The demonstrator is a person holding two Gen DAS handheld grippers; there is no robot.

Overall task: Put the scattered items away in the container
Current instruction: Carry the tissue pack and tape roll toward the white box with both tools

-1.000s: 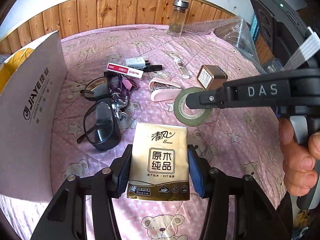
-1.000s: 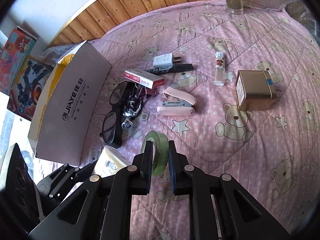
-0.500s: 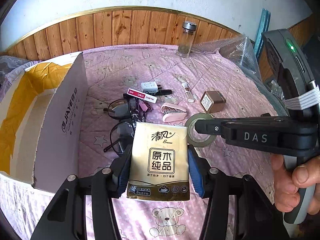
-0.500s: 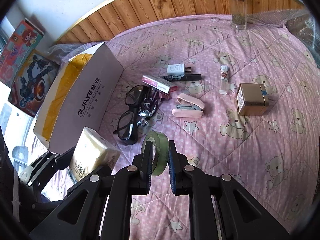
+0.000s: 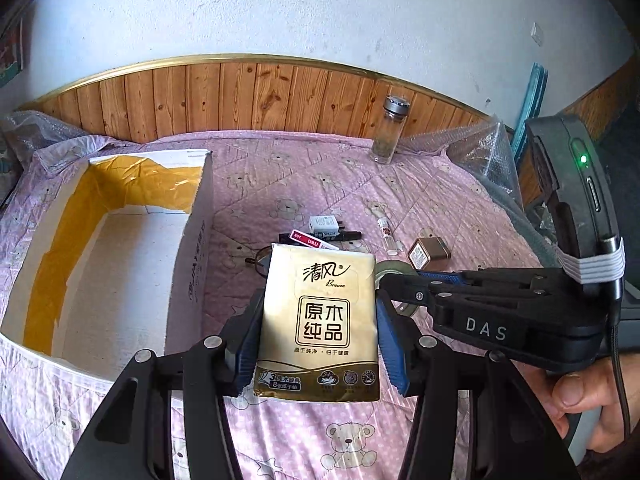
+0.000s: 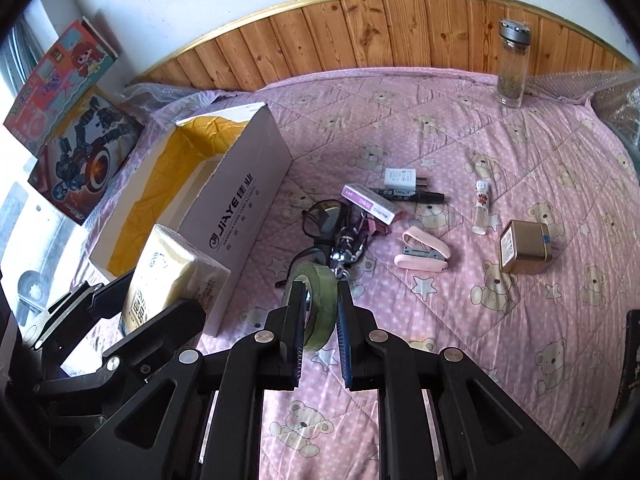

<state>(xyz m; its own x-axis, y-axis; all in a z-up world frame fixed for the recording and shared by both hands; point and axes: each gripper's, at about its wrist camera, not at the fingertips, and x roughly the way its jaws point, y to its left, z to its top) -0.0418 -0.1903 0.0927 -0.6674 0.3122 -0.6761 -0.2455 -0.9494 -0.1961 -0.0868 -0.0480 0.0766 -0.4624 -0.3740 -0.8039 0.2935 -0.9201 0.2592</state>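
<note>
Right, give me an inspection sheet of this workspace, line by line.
Surface: pink bear-print quilt.
Job's things: cardboard box open; glasses, stapler, gold tin, charger, marker, vial loose on quilt.
Clutter: glass bottle by the wooden panel.
Grippers: left gripper shut on tissue pack; right gripper shut on tape roll.
Cables: black cable by a hand.
Surroundings: toy boxes, bubble wrap.
</note>
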